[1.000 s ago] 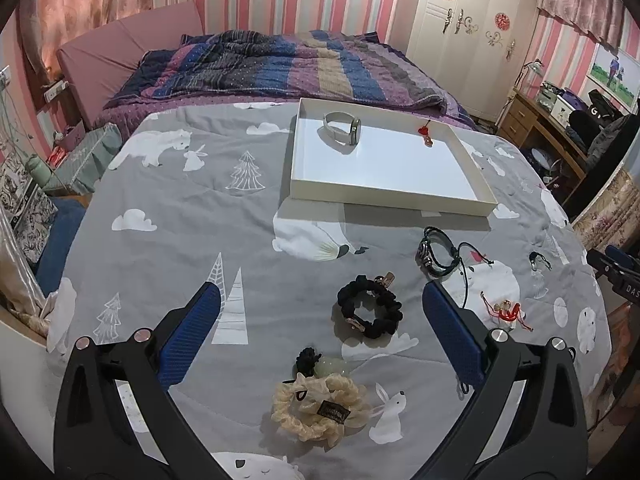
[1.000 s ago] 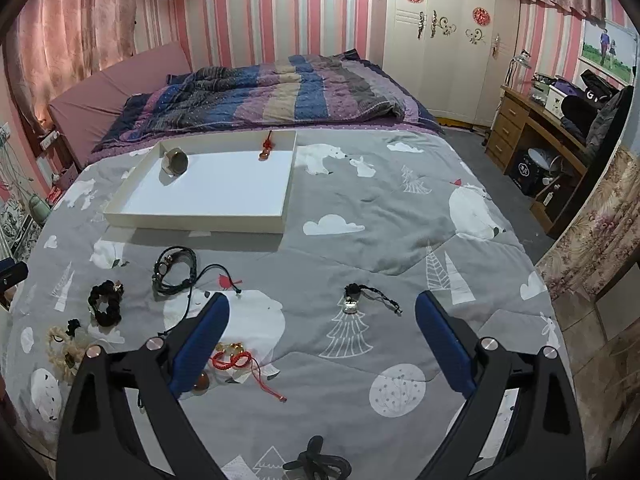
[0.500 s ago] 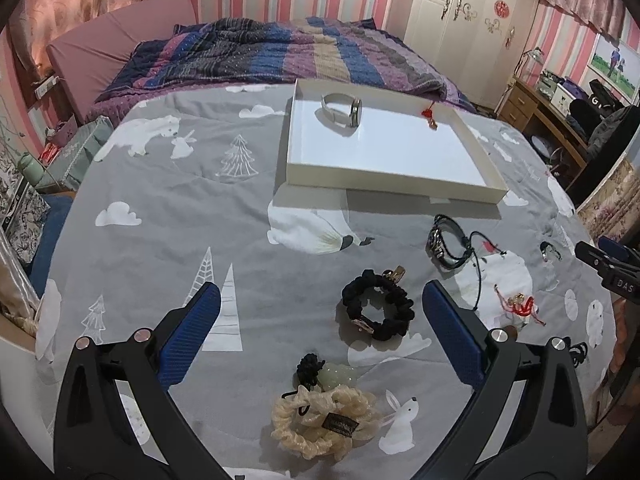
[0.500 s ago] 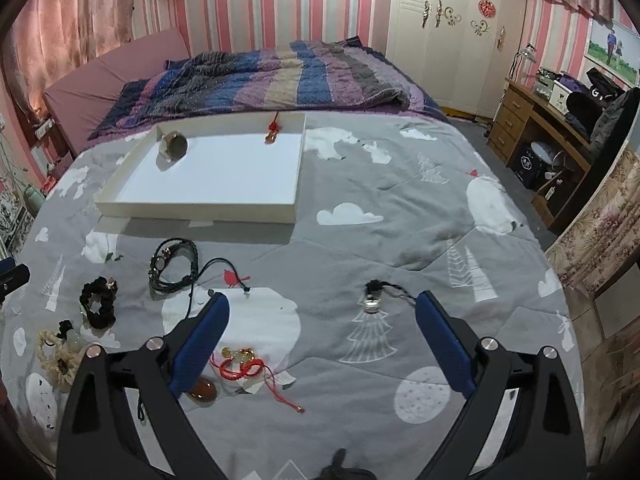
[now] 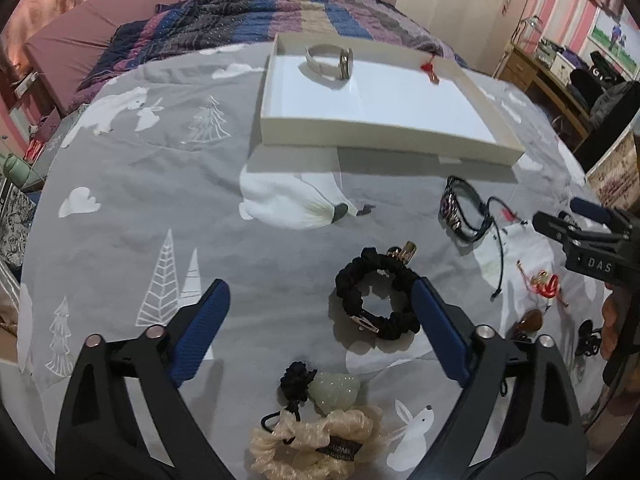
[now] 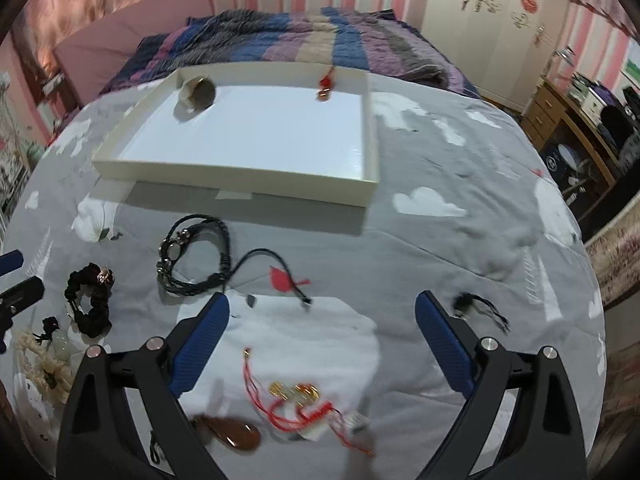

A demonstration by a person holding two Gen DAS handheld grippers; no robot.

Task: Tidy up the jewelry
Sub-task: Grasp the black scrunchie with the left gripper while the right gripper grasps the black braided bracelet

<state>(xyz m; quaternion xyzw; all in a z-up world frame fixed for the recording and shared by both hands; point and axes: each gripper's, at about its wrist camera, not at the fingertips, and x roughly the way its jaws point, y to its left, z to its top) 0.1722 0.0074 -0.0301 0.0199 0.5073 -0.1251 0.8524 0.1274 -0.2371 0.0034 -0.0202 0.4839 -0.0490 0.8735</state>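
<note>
My left gripper hangs low over the grey bedspread, jaws wide but closing. The black scrunchie lies between them, close against the right finger; the pads are not pressing it. Nearer lie a jade pendant and a cream scrunchie. My right gripper is open above a red cord with gold charms and an amber pendant. The white tray behind holds a grey watch and a red charm.
A black bracelet with a trailing cord lies in front of the tray. A small black cord piece sits by my right gripper's right finger. A striped quilt covers the far bed; a desk stands at right.
Both grippers have sunk toward the bedspread. The left one has closed in on the black scrunchie and its jaws have narrowed a little. The right one has shifted left over the red cord.
</note>
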